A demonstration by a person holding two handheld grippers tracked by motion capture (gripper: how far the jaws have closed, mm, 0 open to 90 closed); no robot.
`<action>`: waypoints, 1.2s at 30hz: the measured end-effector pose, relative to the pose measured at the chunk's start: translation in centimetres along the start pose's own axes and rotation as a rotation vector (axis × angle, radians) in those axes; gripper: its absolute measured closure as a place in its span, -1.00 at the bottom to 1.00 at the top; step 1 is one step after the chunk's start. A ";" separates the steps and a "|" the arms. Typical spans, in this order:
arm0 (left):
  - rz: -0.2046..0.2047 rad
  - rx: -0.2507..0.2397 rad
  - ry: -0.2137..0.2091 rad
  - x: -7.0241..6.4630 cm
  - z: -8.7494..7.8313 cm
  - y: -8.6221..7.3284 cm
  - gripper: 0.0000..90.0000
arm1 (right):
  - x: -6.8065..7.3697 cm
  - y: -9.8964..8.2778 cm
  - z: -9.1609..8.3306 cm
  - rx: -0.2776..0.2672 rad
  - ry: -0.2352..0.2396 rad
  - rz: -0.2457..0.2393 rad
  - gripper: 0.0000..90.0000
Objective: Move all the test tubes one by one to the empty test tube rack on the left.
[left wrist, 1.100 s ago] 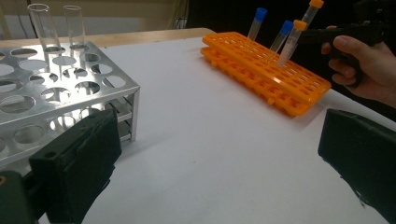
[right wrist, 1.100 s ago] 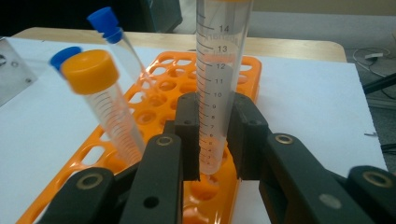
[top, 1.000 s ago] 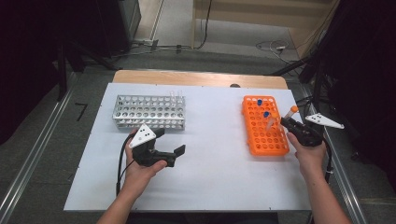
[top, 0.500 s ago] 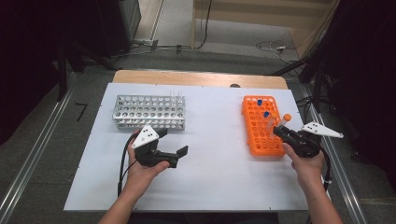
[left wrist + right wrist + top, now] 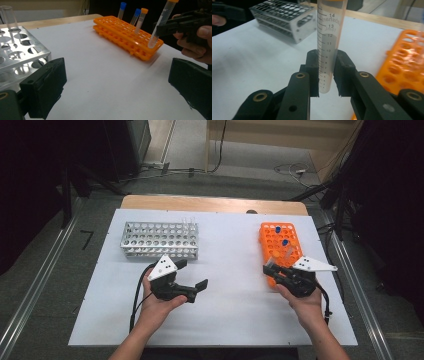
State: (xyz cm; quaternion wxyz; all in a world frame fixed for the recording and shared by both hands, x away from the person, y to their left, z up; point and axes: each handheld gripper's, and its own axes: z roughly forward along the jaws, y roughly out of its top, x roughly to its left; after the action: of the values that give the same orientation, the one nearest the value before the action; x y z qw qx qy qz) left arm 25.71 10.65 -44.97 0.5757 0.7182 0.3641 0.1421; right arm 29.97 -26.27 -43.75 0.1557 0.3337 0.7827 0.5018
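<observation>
- Since the earlier frame, the right tongs have carried the graduated tube off the near end of the orange rack and leftward over the white worktop; the left tongs have hardly shifted.
- That tube now hangs clear of the orange rack, roughly upright with a slight lean, its tip above bare worktop just beside the rack's near edge.
- Right tongs are clamped on the tube's lower part, both pads pressing its wall, so the long upper part stands free above the grip.
- Left tongs stand wide apart, holding nothing, low over the worktop in front of the metal rack.
- Judging by the layout, the tube is bound for the metal rack, where one clear glass tube already stands.
- To do it well: keep the tube vertical during the crossing, travel high enough to clear the metal rack's top plate, and line the tip over a free hole before lowering.
- With the grip so low, a sudden stop could make the top swing, so move steadily.
- Three capped tubes stay in the orange rack.
</observation>
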 end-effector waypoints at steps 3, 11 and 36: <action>-0.002 -0.003 -0.027 -0.3 0.1 0.1 -0.94 | 1.2 0.0 0.8 0.014 0.033 -0.019 0.62; 0.003 0.005 -0.087 -1.0 0.6 0.2 -0.89 | 3.8 0.0 2.4 0.038 0.108 -0.050 0.62; 0.043 0.022 -0.198 -3.6 2.4 0.5 0.03 | 9.3 -0.2 5.4 0.097 0.229 -0.140 0.62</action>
State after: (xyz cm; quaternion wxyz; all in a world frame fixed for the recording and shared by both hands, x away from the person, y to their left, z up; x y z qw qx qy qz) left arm 24.84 6.40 -44.40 0.5978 0.7426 0.2916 0.0789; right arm 26.24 -16.36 -45.50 0.0835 0.2261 0.8401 0.4860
